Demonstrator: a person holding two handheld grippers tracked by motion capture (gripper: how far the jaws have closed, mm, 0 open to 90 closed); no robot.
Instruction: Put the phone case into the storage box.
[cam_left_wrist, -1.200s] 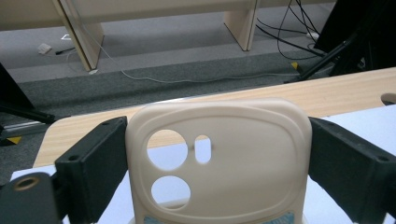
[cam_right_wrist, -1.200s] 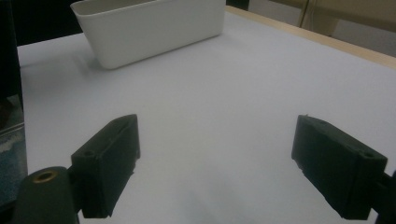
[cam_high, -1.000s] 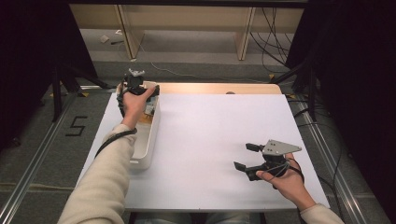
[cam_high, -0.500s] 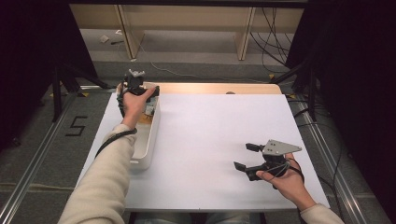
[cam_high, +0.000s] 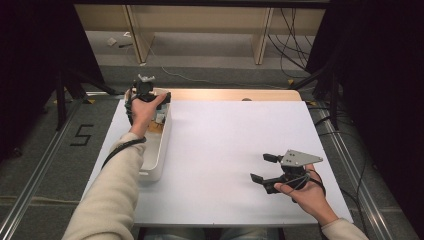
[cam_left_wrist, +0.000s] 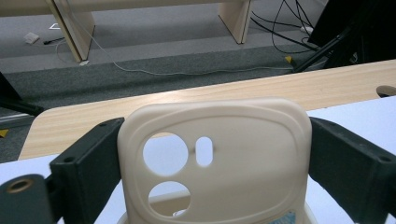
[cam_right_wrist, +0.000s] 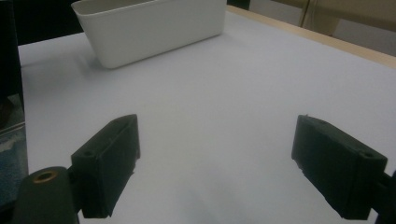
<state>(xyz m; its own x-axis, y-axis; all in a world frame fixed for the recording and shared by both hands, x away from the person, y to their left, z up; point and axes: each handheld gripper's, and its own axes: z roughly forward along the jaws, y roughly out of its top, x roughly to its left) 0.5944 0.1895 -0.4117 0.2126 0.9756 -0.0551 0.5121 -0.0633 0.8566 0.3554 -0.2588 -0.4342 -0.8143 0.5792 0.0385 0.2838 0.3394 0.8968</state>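
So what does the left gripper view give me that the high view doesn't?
The left gripper view shows the cream phone case clamped upright between its two black jaws, camera cutouts plain to see. The high view shows the layout: the left gripper held over the far end of the white bin, and the right gripper open above the white table. Both show the wooden edge strip and the floor cables beyond.

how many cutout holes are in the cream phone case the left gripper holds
3 in the cream soft-plastic phone case: a large round hole upper left, a small oblong slot right of it, a round hole below. More may be hidden below the frame.
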